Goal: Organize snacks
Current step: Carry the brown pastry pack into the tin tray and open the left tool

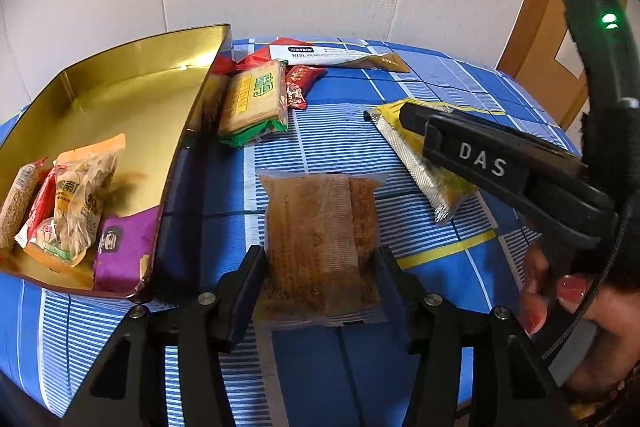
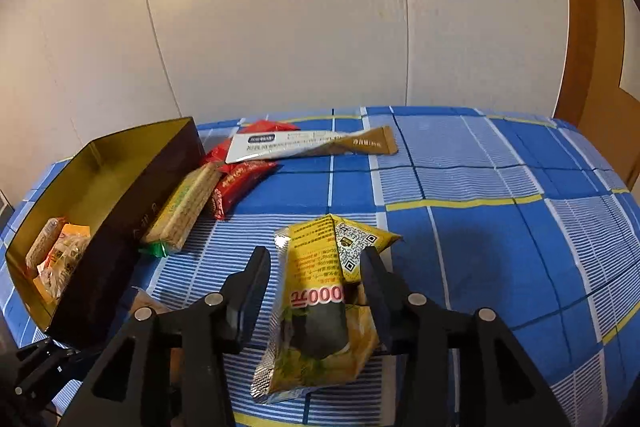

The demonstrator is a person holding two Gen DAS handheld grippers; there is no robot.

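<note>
Left gripper [image 1: 320,263] clamped on a brown snack packet [image 1: 320,239] beside the gold tin [image 1: 132,83], presumably bound there. Right gripper [image 2: 316,263] astride a yellow packet [image 2: 320,303] on the blue checked cloth [image 2: 500,227], one pad touching, the other clear: not gripping.

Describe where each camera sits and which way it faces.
Left wrist: on the left gripper, looking down at a brown translucent snack packet between its fingers; a hand holds the right gripper.
Right wrist: on the right gripper, looking down at a yellow foil snack packet between its fingers.
Shared: gold open tin box, blue checked cloth.
</note>
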